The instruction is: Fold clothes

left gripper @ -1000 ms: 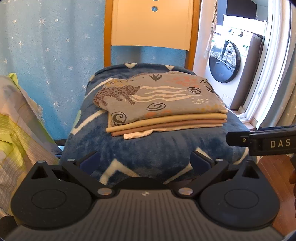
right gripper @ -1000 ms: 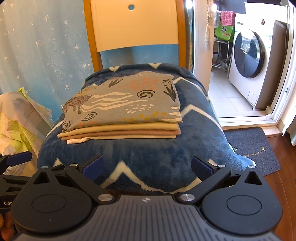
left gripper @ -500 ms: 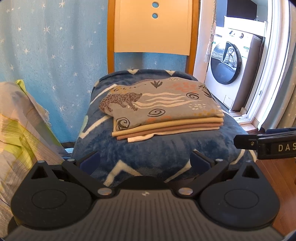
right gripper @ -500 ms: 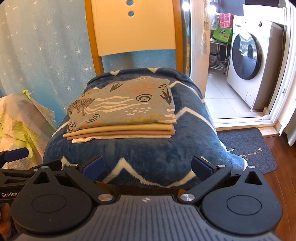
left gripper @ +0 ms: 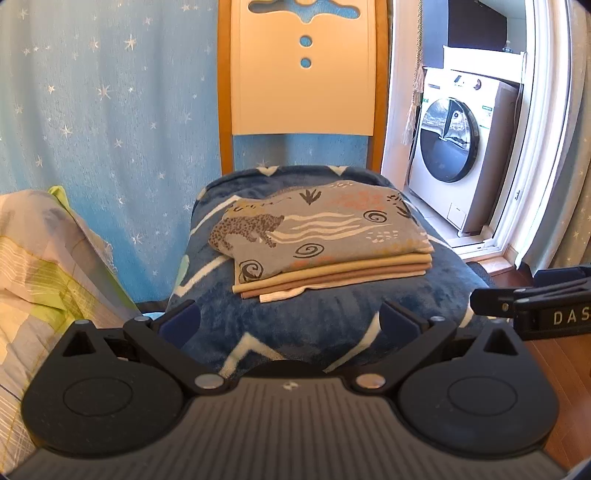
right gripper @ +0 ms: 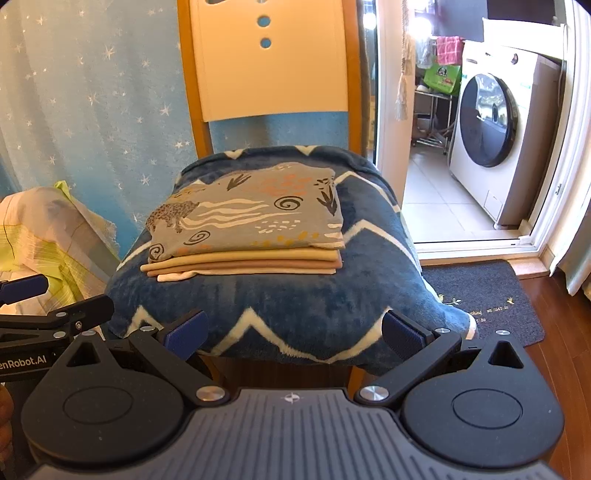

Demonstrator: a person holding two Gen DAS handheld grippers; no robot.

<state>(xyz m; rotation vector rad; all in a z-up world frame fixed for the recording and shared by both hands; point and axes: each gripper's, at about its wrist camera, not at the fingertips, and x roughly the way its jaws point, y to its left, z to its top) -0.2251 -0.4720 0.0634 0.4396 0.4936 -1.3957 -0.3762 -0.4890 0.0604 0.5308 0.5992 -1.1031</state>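
Both grippers have pulled back, left gripper [left gripper: 291,323] and right gripper [right gripper: 293,330] spread empty; folded clothes stack [right gripper: 243,229] rests on blanket-covered chair [right gripper: 314,302].

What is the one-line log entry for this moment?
left tool: open, empty | right tool: open, empty | folded clothes: stacked on blanket

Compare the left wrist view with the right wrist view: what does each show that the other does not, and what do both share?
Only the left wrist view shows the cloud-shaped cutout at the top of the chair back.

Only the right wrist view shows the dark doormat, the pink cloth and the green bag.

Both show the folded clothes stack on the blue blanket, the washing machine, and both hand-held grippers, left hand-held gripper and right hand-held gripper, open and empty.
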